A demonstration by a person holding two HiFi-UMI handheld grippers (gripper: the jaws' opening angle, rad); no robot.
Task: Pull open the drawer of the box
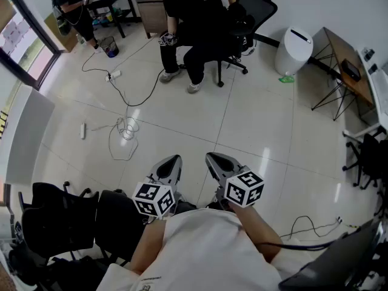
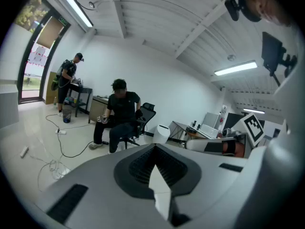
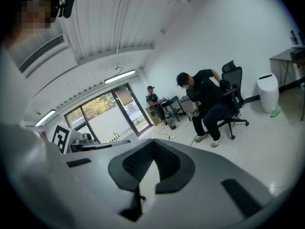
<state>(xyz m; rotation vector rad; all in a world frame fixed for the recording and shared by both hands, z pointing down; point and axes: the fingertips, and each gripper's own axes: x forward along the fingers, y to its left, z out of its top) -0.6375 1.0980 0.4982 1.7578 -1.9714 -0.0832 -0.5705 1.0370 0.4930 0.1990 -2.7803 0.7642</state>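
No box or drawer shows in any view. In the head view my left gripper [image 1: 171, 162] and right gripper [image 1: 213, 159] are held side by side in front of my chest, pointing out over a bare tiled floor. Each one's marker cube sits close to my body. The left gripper [image 2: 154, 148] has its jaws pressed together at the tips with nothing between them. The right gripper [image 3: 153, 143] is shut the same way and holds nothing. Both point across the room toward a seated person.
A person in black sits on an office chair [image 1: 242, 23] straight ahead. Cables and a power strip [image 1: 124, 128] trail over the floor to the left. A white bin [image 1: 294, 49] and a desk [image 1: 347, 71] stand at right. Black chairs [image 1: 57, 223] crowd my left side.
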